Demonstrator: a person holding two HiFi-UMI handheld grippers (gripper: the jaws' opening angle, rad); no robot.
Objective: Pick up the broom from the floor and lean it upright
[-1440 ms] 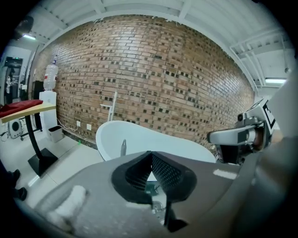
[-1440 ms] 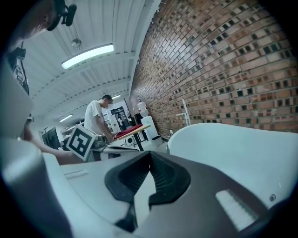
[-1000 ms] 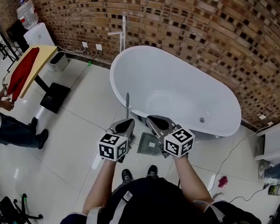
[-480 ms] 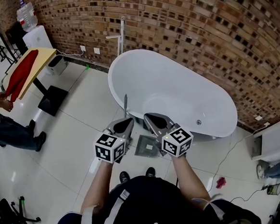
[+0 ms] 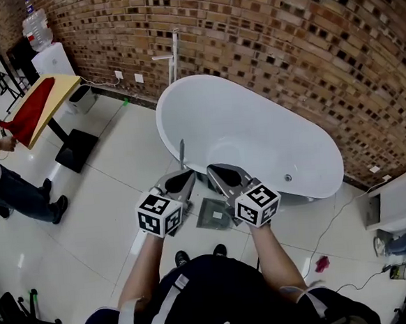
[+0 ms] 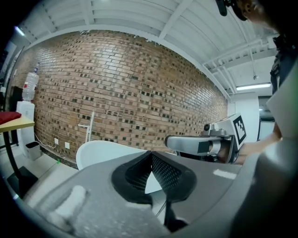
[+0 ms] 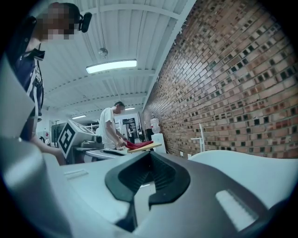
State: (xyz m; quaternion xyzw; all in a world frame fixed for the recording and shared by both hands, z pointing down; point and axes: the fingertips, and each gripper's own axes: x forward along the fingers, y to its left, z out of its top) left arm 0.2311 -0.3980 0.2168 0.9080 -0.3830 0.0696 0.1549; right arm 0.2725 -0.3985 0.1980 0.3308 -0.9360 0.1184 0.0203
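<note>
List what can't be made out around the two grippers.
Broom: none certain in any view. Head view's thin grey pole may be its handle; left gripper hides its lower end.
Flat grey square panel on the white floor, head view: left gripper and right gripper overlap its edges; identity unclear.
Right gripper view: tips together, pale strip below them, held thing or floor, unclear.
Small pink object, head view: too small.

The lower end of a thin grey pole point(image 5: 182, 151) is hidden behind the left gripper point(image 5: 181, 180), and the edge cuts off the person point(image 5: 2, 182) at left
</note>
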